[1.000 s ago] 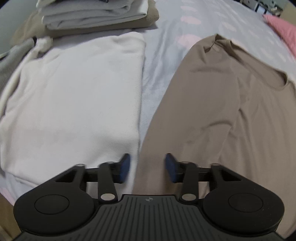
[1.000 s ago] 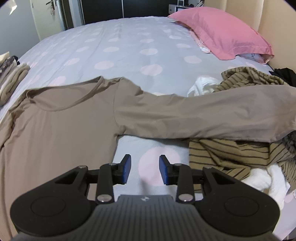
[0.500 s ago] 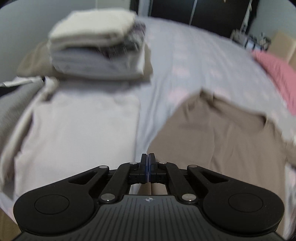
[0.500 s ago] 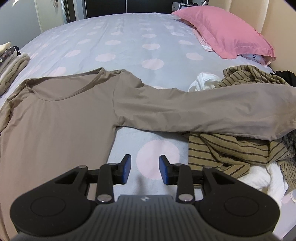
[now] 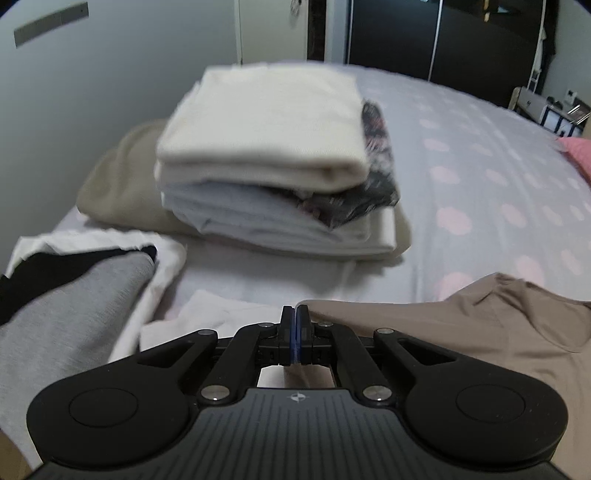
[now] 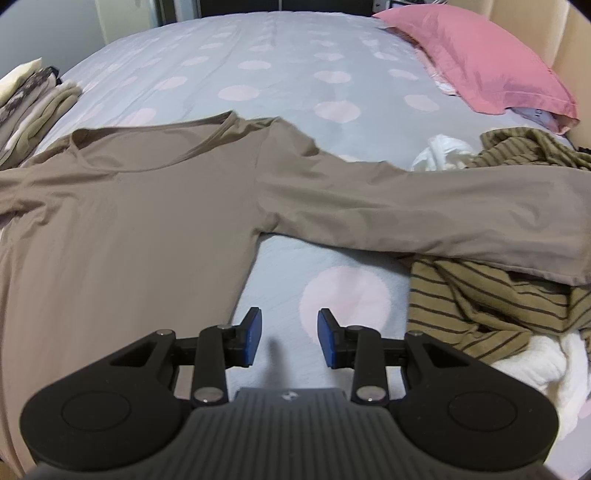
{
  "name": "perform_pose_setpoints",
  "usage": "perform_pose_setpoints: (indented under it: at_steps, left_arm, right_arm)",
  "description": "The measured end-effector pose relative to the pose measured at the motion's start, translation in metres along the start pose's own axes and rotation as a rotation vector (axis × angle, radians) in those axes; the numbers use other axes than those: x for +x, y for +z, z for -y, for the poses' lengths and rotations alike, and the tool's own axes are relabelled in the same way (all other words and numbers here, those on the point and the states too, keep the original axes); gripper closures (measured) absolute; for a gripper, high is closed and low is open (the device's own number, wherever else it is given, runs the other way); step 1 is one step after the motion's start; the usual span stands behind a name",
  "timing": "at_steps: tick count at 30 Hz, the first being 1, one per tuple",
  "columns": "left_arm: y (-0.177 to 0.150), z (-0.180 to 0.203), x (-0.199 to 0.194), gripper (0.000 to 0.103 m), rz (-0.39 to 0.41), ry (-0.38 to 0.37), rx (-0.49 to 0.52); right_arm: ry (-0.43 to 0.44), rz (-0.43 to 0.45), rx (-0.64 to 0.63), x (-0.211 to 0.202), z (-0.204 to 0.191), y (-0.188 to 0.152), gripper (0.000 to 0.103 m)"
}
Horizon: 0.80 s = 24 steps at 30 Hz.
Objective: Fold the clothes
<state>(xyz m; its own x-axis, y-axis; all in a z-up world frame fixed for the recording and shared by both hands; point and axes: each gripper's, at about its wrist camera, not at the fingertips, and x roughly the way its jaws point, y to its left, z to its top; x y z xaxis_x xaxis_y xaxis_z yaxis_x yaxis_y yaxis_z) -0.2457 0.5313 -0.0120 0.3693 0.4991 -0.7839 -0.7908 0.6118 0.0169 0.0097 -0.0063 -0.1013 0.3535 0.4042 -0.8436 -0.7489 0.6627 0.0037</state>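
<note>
We record the setting as a home bedroom. We see a bed covered by a pale sheet with pink dots, and a pink pillow at its far right corner against a padded headboard. Folded clothes are stacked near the bed's left edge; loose clothes lie heaped at its right edge. Dark wardrobe doors stand beyond the bed's far edge.

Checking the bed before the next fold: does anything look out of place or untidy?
Yes. The tan shirt's right sleeve is draped over an unfolded heap, a striped garment and white clothes, rather than flat on the bedsheet. In the folded stack, a dark patterned piece sticks out sideways.
</note>
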Motion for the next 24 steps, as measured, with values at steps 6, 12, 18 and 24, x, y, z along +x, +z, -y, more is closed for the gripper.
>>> perform_pose_setpoints:
  at_steps: [6,12,18,24]
  left_arm:
    - [-0.022,0.015,-0.003,0.081,-0.024,-0.003,0.068]
    - [-0.063,0.051,-0.030,0.079,-0.089,-0.132,0.175]
    - [-0.128,0.091,-0.036,0.071,-0.343,-0.320,0.295]
    - [-0.167,0.100,-0.041,0.062,-0.486,-0.340,0.371]
  right_arm:
    - [0.034,-0.035,-0.033,0.009,-0.006,-0.003,0.066]
    - [0.088,-0.072,-0.012,0.008,-0.005,-0.011,0.066]
    - [0.143,-0.134,-0.036,-0.006,-0.011,-0.030,0.066]
    - [0.203,-0.234,-0.135,-0.019,-0.030,-0.060,0.066]
